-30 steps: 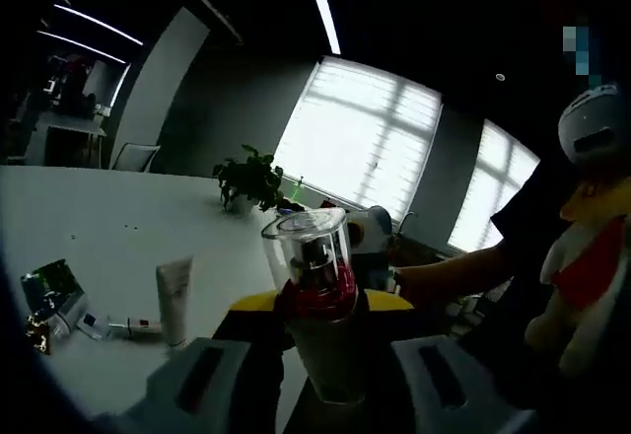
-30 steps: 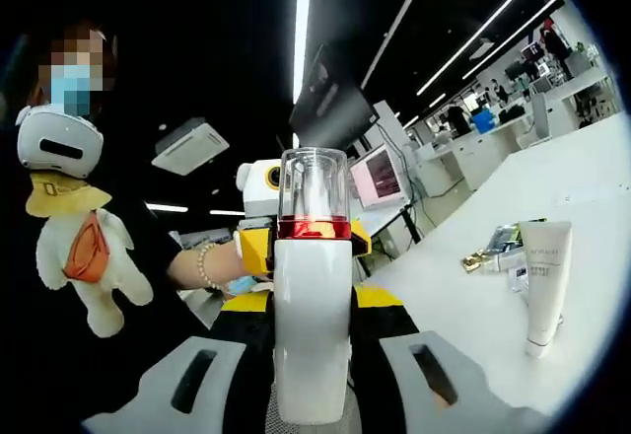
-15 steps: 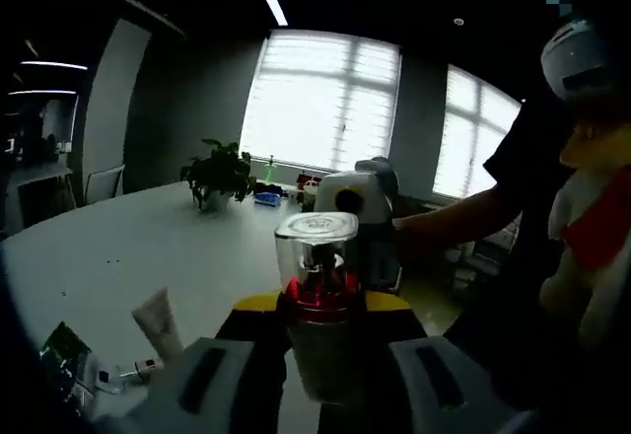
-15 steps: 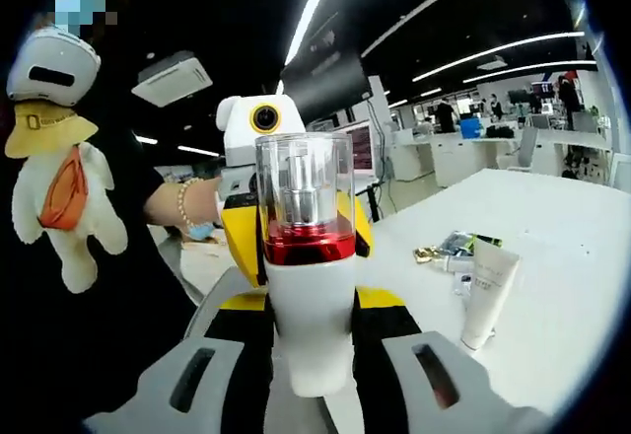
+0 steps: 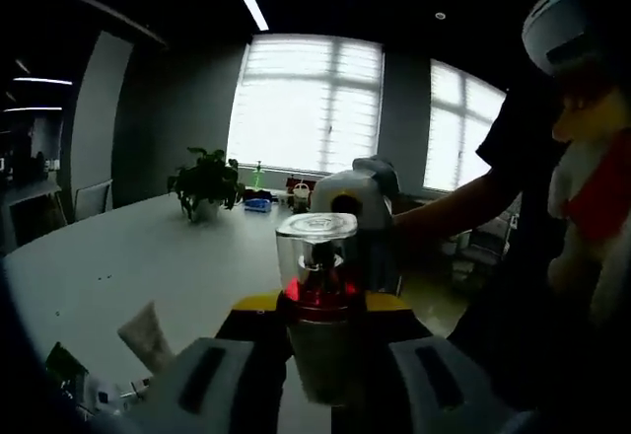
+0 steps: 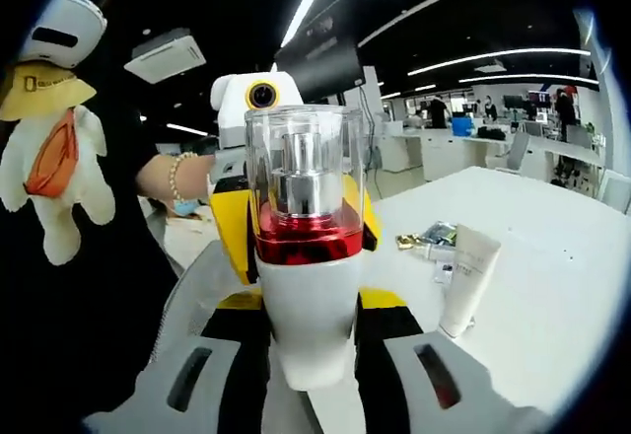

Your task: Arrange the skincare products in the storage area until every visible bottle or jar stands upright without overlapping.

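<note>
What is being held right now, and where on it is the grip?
Both grippers hold one pump bottle by its white lower body, upright, off the table.

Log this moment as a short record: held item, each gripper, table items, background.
held item: white pump bottle with red collar and clear cap, upright, off the table
left gripper: shut on the bottle's body
right gripper: shut on the bottle's body
table items: white squeeze tube standing cap down on the white table; small packets lying behind it
background: potted plant by the windows
</note>
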{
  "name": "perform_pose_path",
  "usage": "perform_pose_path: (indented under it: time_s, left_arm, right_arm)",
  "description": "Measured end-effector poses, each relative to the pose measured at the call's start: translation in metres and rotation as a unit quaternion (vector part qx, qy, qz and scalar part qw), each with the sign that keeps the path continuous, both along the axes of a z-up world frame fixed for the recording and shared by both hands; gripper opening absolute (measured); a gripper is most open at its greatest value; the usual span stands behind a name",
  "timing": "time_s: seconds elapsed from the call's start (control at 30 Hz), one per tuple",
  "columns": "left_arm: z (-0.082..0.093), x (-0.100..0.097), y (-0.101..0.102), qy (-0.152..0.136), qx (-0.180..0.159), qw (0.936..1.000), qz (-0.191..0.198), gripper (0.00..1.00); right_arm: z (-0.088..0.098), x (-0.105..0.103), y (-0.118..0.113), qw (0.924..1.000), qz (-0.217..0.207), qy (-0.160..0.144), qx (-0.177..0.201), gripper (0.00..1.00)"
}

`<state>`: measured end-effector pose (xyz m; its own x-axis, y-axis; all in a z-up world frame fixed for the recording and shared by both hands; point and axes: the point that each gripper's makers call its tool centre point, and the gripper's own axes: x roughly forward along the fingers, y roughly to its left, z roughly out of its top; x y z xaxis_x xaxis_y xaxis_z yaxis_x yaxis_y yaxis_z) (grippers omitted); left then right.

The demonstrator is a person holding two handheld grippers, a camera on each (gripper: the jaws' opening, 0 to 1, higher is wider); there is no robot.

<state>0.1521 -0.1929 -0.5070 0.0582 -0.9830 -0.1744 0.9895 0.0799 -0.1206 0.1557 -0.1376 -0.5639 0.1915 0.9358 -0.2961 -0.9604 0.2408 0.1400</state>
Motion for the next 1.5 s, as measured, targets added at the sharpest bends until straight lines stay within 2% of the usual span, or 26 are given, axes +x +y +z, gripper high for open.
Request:
perform_pose_path:
  time_s: [0.13,0.27,0.6,0.9,1.13,1.5]
  left_arm:
    - [-0.005,0.004,-0.001,-0.004,0.008,1.0,0.0,0.23]
    - [-0.015,0.012,0.0,-0.015,0.025,0.9996,-0.002,0.23]
    - [-0.048,0.024,0.004,-0.014,0.066,0.9978,0.0,0.23]
    - [-0.079,0.032,0.002,-0.001,0.092,0.9957,0.002,0.23]
    - [-0.109,0.037,-0.002,0.014,0.114,0.9933,0.01,0.23]
    - [-0.134,0.044,-0.008,0.01,0.143,0.9896,0.008,0.23]
  right_arm:
    - [-0.005,0.006,-0.003,0.9999,0.0,-0.012,-0.01,0.31]
    - [-0.015,0.015,-0.007,0.9981,-0.006,-0.047,-0.039,0.31]
    - [-0.048,0.025,-0.006,0.9973,0.008,-0.04,-0.061,0.3]
    - [-0.079,0.032,-0.008,0.9961,0.005,-0.038,-0.079,0.3]
    - [-0.111,0.039,-0.016,0.9953,-0.001,-0.036,-0.091,0.3]
    - [-0.134,0.046,-0.023,0.9941,-0.005,-0.038,-0.101,0.3]
